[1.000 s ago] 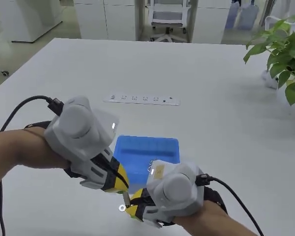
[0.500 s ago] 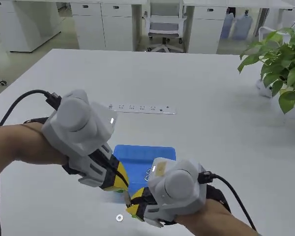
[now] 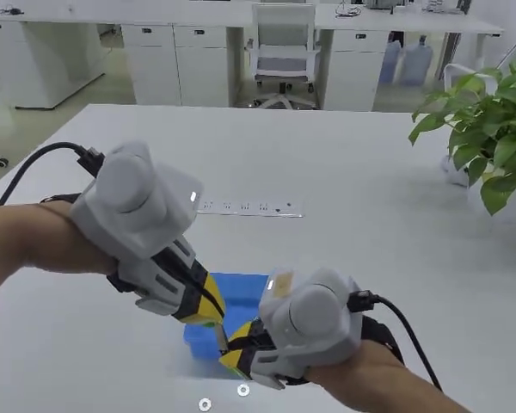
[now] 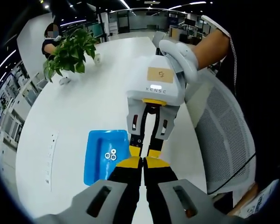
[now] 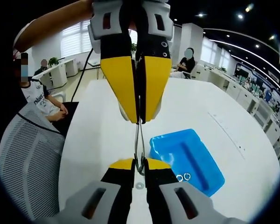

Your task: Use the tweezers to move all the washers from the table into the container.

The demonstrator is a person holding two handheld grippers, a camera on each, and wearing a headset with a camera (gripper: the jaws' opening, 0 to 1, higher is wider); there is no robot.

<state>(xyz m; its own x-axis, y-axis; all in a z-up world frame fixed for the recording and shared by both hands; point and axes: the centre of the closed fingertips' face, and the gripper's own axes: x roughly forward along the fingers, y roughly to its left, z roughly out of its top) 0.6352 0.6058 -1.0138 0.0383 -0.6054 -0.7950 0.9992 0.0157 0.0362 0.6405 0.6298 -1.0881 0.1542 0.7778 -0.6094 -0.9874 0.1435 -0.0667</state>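
White office counter (image 3: 370, 258): left claw (image 4: 142, 161) and right claw (image 5: 140, 164) both pinch slim steel tweezers (image 5: 139, 137) just beside the blue container (image 4: 95, 140), small silver ring washers (image 4: 111, 155) inside it

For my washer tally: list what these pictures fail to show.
Tweezers tips: right gripper view, buried between the right gripper's jaws; any catch unclear.
Washers in the container: tiny in left gripper view; hidden under left gripper and right gripper in head view.
Table washers: head view's bottom edge may hide more.
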